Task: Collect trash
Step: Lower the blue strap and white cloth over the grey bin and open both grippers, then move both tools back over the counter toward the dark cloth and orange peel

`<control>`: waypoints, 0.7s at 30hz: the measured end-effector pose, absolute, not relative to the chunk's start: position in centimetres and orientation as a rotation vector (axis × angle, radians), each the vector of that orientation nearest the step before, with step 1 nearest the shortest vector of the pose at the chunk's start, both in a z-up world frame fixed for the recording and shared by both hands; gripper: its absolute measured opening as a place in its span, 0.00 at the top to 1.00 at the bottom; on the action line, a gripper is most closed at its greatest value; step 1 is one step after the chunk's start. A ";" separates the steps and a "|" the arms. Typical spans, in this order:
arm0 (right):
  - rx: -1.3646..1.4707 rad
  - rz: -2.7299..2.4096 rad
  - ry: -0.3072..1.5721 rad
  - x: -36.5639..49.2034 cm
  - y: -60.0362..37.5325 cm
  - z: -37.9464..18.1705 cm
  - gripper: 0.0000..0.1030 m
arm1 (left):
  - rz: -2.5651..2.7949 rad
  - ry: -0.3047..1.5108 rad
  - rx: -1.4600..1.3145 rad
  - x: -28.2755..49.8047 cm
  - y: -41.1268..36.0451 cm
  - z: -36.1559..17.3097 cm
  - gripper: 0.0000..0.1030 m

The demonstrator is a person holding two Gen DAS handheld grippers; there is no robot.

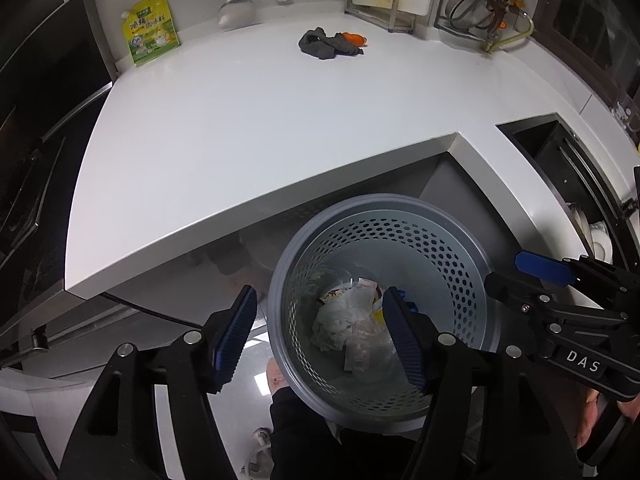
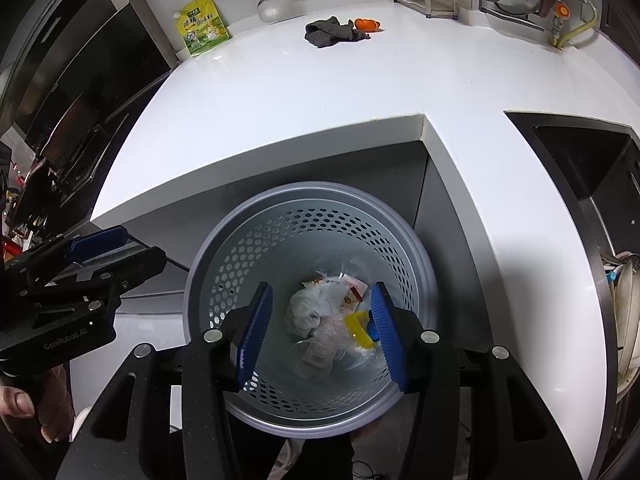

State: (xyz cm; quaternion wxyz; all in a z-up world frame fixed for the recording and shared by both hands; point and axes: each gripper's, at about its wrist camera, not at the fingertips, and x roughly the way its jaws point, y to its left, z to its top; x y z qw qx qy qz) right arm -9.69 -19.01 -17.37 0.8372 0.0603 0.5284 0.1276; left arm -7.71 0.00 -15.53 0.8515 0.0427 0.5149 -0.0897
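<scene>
A grey perforated bin (image 1: 288, 264) (image 2: 200, 264) stands on the floor below the counter's inner corner. Crumpled paper, wrappers and plastic (image 1: 352, 320) (image 2: 320, 316) lie at its bottom, along with a yellow piece (image 2: 358, 326). My left gripper (image 1: 320, 291) hangs over the bin's left rim, open, with nothing between its blue pads. My right gripper (image 2: 321, 286) hovers over the bin's mouth, also open and empty. Each gripper shows in the other's view: the right one (image 1: 504, 270) at the bin's right side, the left one (image 2: 140, 244) at its left side.
A white L-shaped counter (image 1: 240, 128) (image 2: 300, 88) wraps behind the bin. A grey cloth (image 1: 324, 44) and an orange thing (image 1: 354, 38) lie at its back, near a yellow-green pouch (image 1: 154, 28). A dark sink (image 2: 580, 152) sits at right, a stove (image 2: 80, 120) at left.
</scene>
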 end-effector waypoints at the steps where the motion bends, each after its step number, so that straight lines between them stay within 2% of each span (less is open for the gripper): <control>1: 0.129 0.269 1.114 -9.7 -19.0 -17.2 0.51 | -0.189 1.081 0.087 -7.6 0.1 -15.4 0.36; 17: 0.153 0.237 1.048 -6.5 -18.8 -14.2 0.45 | -0.208 1.004 0.097 -4.9 0.9 -12.1 0.32; 21: 0.157 0.224 1.024 -5.8 -18.9 -13.3 0.43 | -0.211 0.980 0.098 -3.9 1.2 -11.3 0.28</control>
